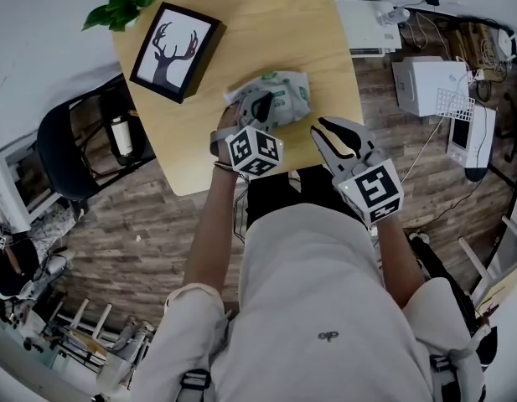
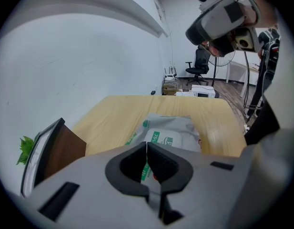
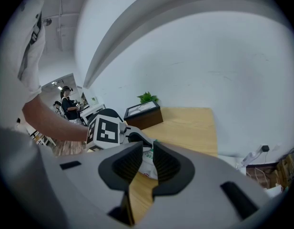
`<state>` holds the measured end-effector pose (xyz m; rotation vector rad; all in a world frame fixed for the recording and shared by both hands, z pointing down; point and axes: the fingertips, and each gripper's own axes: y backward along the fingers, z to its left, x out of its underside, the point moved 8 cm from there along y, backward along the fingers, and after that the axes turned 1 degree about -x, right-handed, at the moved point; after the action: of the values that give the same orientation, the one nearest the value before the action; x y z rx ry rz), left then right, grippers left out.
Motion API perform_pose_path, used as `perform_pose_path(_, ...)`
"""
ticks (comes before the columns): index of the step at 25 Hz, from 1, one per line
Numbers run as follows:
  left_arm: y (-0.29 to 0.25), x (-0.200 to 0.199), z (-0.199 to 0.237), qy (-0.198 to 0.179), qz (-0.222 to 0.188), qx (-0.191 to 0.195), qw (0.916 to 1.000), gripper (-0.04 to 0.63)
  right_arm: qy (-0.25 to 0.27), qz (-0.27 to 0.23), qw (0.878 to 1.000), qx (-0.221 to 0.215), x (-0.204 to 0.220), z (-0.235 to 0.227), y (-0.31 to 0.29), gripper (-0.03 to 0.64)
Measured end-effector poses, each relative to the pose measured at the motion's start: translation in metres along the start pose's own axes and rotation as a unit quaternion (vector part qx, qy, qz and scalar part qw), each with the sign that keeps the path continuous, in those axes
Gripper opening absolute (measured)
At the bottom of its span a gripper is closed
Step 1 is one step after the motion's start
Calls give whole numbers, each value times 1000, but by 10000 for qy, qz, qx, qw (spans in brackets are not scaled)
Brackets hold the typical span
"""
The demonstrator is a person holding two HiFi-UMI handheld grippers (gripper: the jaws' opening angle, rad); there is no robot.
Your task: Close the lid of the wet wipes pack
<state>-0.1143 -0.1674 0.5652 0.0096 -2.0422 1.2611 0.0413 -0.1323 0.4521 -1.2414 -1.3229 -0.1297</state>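
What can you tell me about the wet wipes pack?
The wet wipes pack is a soft, grey-white plastic pouch with green print and a white lid on top. It lies flat on the wooden table, near the deer picture. The left hand-held gripper, jaws together, sits over its near end, seemingly touching. Whether the lid is shut I cannot tell.

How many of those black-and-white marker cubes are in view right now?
2. One cube rides on the left tool over the wet wipes pack; the other cube on the right tool beside it. None seems hidden.
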Motion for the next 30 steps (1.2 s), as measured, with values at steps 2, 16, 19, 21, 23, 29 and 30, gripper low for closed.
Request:
perform_pose_path(2,-1,0,1,87,-2,7,10000,11,0,20,10000,-15,0,0,-1,66)
perform_pose_path(16,-4,1,16,1445,-1,259,9892,8,135,-13,9999,-82,-2,-1,5,66)
perform_pose_path(19,3,-2,11,1422,3,54,9898,8,241,-73,9996,-107,-3,0,12,66)
perform_pose_path(21,11,-4,8,1509,-29,-74,9885,8,329,-109,9993,-148,-3,2,18,66)
perform_pose_path(23,19,-6,4,1539,-13,-195,9879,8,428,-158,9987,-207,-3,4,23,66)
perform_pose_path(29,54,-17,-17,1734,-107,-521,9834,8,701,-302,9963,-393,-2,14,44,60)
perform_pose_path(30,61,-20,-21,1761,-135,-568,9826,8,739,-339,9958,-419,-2,16,47,59)
